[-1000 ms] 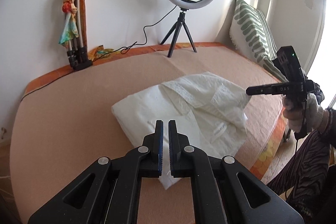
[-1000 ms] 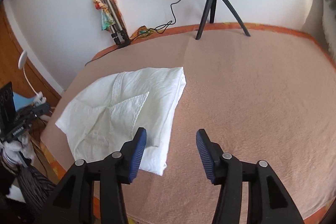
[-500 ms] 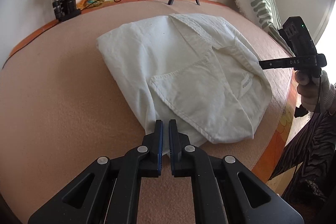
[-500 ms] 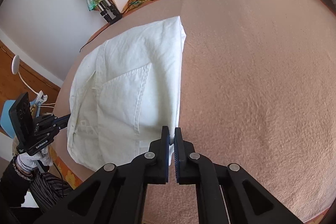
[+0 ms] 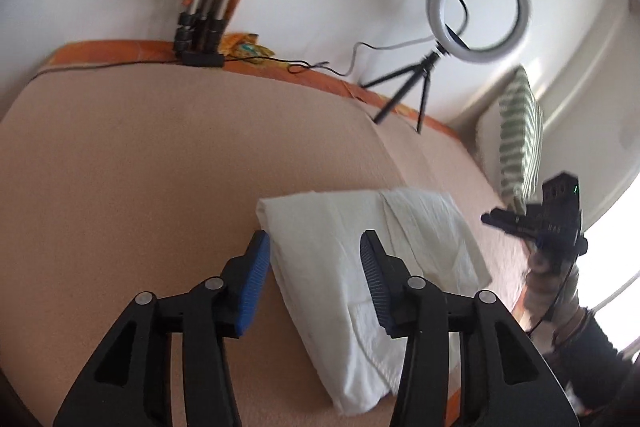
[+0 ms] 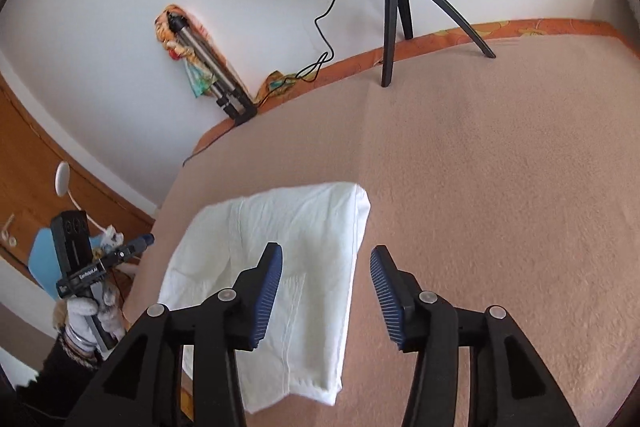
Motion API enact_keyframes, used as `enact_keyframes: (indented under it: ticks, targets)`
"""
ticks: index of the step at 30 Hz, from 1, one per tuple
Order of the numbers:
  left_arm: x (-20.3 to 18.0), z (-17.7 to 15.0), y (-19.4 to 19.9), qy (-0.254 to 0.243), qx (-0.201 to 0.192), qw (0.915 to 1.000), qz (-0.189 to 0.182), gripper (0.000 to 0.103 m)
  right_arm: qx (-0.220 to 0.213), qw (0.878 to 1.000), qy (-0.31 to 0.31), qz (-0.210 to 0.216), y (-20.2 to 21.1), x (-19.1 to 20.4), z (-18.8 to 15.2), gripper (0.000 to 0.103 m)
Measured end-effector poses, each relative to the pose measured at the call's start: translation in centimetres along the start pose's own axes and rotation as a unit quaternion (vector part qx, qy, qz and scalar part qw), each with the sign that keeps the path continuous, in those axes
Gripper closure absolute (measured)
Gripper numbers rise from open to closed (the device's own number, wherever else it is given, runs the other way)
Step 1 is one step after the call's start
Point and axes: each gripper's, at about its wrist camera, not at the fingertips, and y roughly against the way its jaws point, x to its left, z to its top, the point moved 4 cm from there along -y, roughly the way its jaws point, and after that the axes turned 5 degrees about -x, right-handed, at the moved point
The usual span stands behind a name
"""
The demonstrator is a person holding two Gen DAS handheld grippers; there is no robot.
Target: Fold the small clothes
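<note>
Hovering both wide-open, empty hand-held grippers, left (image 5: 314, 267) and right (image 6: 326, 275), I see the cloth (image 6: 288, 247) lying below them on the bed (image 6: 500, 187).

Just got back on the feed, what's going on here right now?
A person with a handheld two-finger gripper in each hand is folding a small white cotton garment on a bed covered with a peach-coloured blanket. The garment lies folded into a compact rectangle near the bed's edge. The left gripper and the right gripper are both open, above the garment, holding nothing. A ring light on a black tripod stands at the back.
</note>
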Motion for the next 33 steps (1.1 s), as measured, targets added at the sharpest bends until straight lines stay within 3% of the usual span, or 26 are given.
enact_keyframes:
  ticks: [3,7,11,13,17,19,20,23,25,28,30,33]
  targets:
    - [2.9,0.4,-2.2,0.082,0.018,0.9964,-0.009,0.057,0.005,0.999,-0.044,0.017,-2.5,-0.9,1.0,0.053]
    - [5.6,0.4,-4.8,0.183,0.042,0.9807,-0.053,0.057,0.040,0.991,-0.110,0.060,-5.6,-2.2,1.4,0.052]
    - [5.3,0.5,-6.1,0.207,0.053,0.9727,-0.090,0.060,0.055,0.981,-0.157,0.098,-7.4,-2.8,1.7,0.053]
    - [4.9,0.8,-6.3,0.216,0.044,0.9695,-0.107,0.069,0.061,0.973,-0.177,0.133,-7.9,-2.7,2.0,0.053]
    - [4.2,1.3,-7.3,0.209,0.044,0.9715,-0.102,0.071,0.057,0.967,-0.207,0.137,-9.2,-3.6,2.6,0.053]
    - [4.2,1.2,-7.8,0.215,0.044,0.9709,-0.096,0.071,0.064,0.962,-0.230,0.133,-10.3,-4.4,2.5,0.058]
    - [4.2,1.1,-8.0,0.213,0.043,0.9720,-0.089,0.077,0.068,0.960,-0.239,0.130,-10.9,-4.7,2.4,0.060]
    - [4.6,0.9,-8.5,0.219,0.035,0.9723,-0.075,0.094,0.075,0.956,-0.260,0.117,-12.4,-5.2,2.1,0.074]
    - [4.6,1.0,-8.2,0.212,0.019,0.9750,-0.063,0.099,0.074,0.959,-0.256,0.097,-12.7,-5.1,2.2,0.091]
    - [2.9,1.5,-7.0,0.146,-0.006,0.9890,-0.024,0.101,0.051,0.976,-0.202,0.062,-11.7,-3.7,3.0,0.102]
    - [1.3,1.6,-6.1,0.086,-0.025,0.9960,0.003,0.101,0.028,0.992,-0.122,0.029,-10.3,-1.6,4.0,0.103]
    - [1.4,1.3,-6.4,0.057,-0.026,0.9974,0.035,0.101,-0.006,0.999,-0.029,-0.014,-8.9,0.3,4.6,0.103]
